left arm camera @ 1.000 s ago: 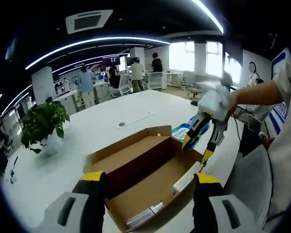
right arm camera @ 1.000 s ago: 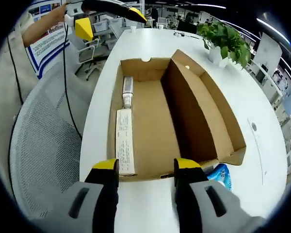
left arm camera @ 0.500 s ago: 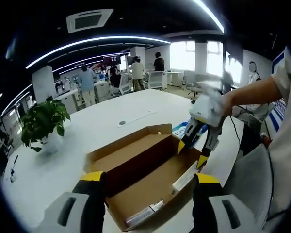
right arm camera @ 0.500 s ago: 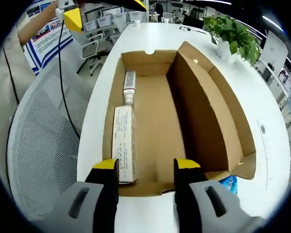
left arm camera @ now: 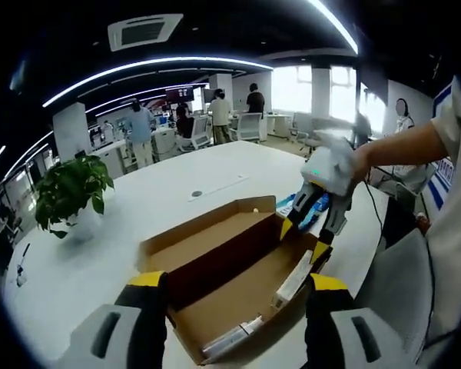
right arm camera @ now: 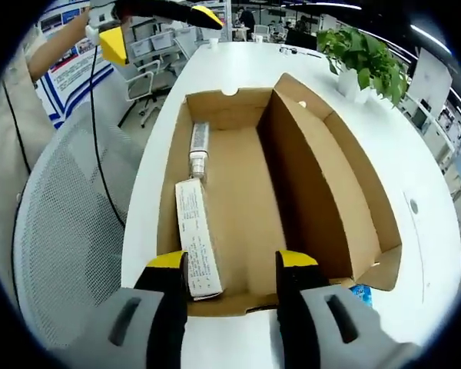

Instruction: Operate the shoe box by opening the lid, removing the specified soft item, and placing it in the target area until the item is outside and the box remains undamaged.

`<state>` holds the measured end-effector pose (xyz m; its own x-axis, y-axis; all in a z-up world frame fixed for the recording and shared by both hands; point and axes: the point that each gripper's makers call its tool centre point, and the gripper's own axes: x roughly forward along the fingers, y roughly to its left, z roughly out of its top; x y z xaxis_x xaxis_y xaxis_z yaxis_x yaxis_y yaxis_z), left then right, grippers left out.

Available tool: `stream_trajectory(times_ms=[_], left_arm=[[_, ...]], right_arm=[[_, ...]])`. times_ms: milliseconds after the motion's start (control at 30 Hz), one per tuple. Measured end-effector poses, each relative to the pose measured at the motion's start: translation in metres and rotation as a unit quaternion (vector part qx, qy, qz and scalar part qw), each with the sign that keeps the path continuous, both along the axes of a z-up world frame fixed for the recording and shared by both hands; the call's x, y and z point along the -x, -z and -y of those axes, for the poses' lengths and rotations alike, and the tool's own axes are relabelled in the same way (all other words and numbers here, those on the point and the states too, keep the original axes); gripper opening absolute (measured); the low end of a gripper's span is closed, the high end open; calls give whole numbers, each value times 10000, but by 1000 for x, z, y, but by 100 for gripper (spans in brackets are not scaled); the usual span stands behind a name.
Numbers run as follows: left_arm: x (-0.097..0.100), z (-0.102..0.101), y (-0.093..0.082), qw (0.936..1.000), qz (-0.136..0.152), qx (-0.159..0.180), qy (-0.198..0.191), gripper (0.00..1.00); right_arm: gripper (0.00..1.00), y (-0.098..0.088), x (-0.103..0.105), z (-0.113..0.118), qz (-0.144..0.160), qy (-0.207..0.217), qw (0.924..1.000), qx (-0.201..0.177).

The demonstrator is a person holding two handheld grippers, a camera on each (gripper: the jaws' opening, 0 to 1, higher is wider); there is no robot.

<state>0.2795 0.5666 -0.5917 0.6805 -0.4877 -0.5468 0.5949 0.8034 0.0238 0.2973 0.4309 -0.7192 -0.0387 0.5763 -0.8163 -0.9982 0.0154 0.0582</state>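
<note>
Shoe box (right arm camera: pixel 276 192) sat open on the white table (right arm camera: pixel 415 177), lid flap standing up along its 3 o'clock side in the right gripper view. Two items lay inside against the 9 o'clock wall: a long white carton (right arm camera: pixel 196 246) near the right gripper (right arm camera: pixel 230 265), and a tube (right arm camera: pixel 197 150) beyond it toward 12 o'clock. Which one is the specified soft item could not be told for certain; the tube seemed likelier.

Right gripper: jaws parted, nothing between them, poised over the near end of the box. The carton's near end lay just at the inner edge of the 9 o'clock jaw, with its long axis running roughly 12 to 6, in line with the jaws.

Left gripper (left arm camera: pixel 234 280): jaws parted, empty, over the opposite end of the box (left arm camera: pixel 230 269). From there the tube (left arm camera: pixel 232 337) lay at 6 o'clock, close to its jaws, and the carton (left arm camera: pixel 292 278) farther out at 2 o'clock, beneath the right gripper (left arm camera: pixel 303 234).

Judgement: right gripper nearer the carton, left nearer the tube. Either grasp would need a jaw to fit between item and wall.
</note>
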Motion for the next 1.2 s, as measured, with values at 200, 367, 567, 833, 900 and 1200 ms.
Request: stream_trajectory(times_ms=[200, 367, 567, 833, 900, 1200], left_arm=[[1, -3, 4, 10000, -44, -4, -39, 75], [3, -5, 5, 10000, -65, 0, -75, 75], [5, -9, 8, 9999, -100, 4, -130, 75], [8, -12, 12, 9998, -135, -15, -169, 75], [9, -12, 12, 9998, -138, -19, -173, 75], [11, -11, 13, 9998, -150, -19, -160, 75]], right_arm=[[35, 11, 11, -4, -48, -198, 9997, 146], [29, 14, 12, -8, -59, -228, 9996, 126], [19, 21, 21, -12, -65, -346, 9992, 189], [16, 19, 19, -12, -106, -149, 9997, 187], [16, 19, 18, -12, -70, -119, 9998, 163], [15, 14, 19, -16, 5, -62, 10000, 54]])
